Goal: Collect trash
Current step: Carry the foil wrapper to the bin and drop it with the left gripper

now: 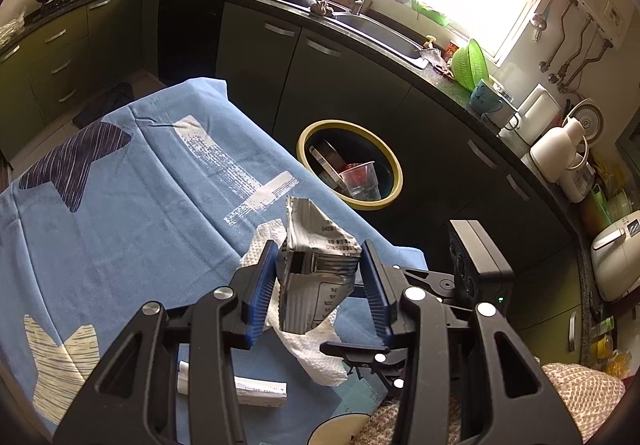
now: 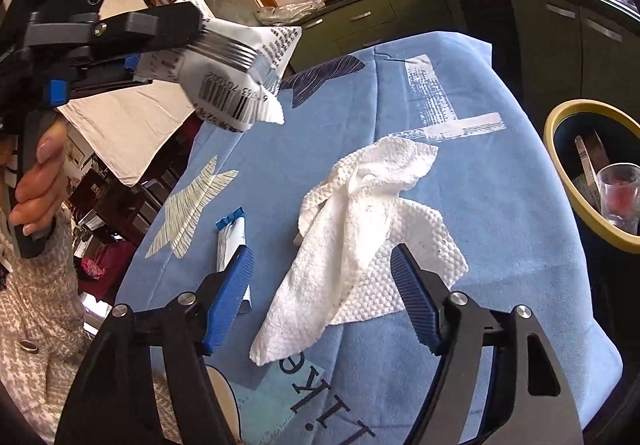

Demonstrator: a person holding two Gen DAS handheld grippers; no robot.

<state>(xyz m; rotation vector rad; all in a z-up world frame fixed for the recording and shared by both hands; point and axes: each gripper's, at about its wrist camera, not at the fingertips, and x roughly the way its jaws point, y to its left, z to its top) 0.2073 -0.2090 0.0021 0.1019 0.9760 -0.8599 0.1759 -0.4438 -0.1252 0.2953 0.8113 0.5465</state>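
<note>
My left gripper [image 1: 318,265] is shut on a crumpled silver wrapper [image 1: 316,241] and holds it above the blue tablecloth [image 1: 140,205]. The right wrist view shows that same gripper [image 2: 168,49] at the upper left, with the barcode-printed wrapper [image 2: 236,57] sticking out of its pads. My right gripper [image 2: 324,297] is open low over the cloth [image 2: 500,205], one finger on each side of a crumpled white paper towel [image 2: 360,213]. A small blue-and-white sachet [image 2: 230,241] lies just left of its left finger. The yellow-rimmed trash bin [image 1: 348,124] stands on the floor beyond the table.
The bin [image 2: 554,149] holds a clear plastic cup [image 2: 618,197] and other scraps. Dark kitchen cabinets [image 1: 360,93] and a counter with a sink [image 1: 384,33] run behind it. A person's hand [image 2: 36,181] grips the left gripper's handle. The sachet [image 1: 260,391] lies near the table's near edge.
</note>
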